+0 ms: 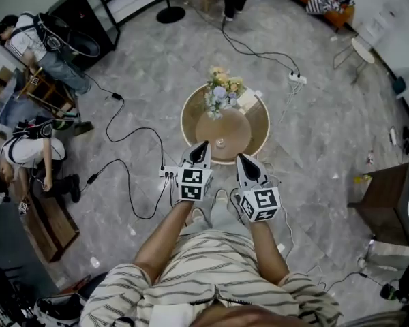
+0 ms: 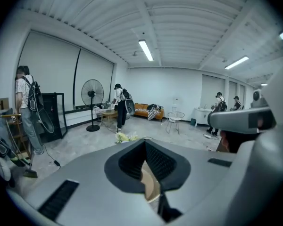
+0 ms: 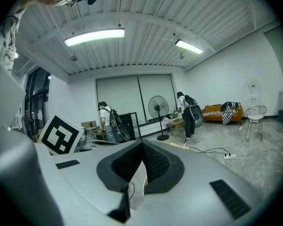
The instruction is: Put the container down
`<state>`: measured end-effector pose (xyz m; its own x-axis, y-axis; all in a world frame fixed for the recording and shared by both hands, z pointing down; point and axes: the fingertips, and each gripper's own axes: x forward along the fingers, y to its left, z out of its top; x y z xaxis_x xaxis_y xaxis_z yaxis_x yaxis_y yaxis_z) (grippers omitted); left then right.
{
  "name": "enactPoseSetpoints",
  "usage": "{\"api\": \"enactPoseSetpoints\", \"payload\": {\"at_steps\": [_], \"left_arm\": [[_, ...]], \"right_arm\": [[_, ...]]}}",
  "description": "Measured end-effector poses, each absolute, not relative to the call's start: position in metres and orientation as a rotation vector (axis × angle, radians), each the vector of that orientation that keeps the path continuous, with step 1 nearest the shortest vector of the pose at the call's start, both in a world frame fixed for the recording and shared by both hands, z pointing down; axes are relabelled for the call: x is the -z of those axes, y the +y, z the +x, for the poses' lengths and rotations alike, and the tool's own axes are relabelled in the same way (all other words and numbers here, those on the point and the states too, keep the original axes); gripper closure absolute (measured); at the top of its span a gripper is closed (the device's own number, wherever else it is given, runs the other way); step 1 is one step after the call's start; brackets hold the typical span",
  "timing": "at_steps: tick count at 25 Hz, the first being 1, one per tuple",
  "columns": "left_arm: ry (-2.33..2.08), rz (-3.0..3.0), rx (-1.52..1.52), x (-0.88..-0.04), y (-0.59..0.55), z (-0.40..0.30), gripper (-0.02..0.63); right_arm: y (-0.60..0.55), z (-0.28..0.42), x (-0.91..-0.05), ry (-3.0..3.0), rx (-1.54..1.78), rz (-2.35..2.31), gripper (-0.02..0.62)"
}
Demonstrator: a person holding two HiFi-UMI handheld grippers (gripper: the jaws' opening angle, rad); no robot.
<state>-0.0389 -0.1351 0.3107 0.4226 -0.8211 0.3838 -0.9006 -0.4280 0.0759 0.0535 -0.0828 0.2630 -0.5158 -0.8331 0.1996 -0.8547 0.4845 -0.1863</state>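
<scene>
A small pale container [image 1: 221,142] stands on the round wooden table [image 1: 253,133], near its front edge, with nothing holding it. My left gripper [image 1: 203,144] hovers just left of it, shut and empty. My right gripper [image 1: 240,157] hangs over the table's front rim, a little right of the container, also shut with nothing in it. In the left gripper view the fingertips [image 2: 145,141] meet, and a strip of the table [image 2: 151,185] shows below them. The right gripper view shows its fingertips [image 3: 142,144] touching too.
A bunch of flowers [image 1: 221,90] and a white item [image 1: 247,99] sit at the table's far side. Cables and a power strip [image 1: 298,78] lie on the floor. Two people [image 1: 27,152] are at the left, and a dark cabinet [image 1: 388,203] at the right.
</scene>
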Motion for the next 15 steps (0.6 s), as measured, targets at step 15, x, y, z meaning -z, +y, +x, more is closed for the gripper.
{"api": "enactPoseSetpoints", "payload": {"at_steps": [15], "left_arm": [[-1.49, 2.479, -0.262, -0.228, -0.116, -0.052, 0.607]], "right_arm": [[-0.102, 0.041, -0.207, -2.723, -0.324, 1.46, 0.588]]}}
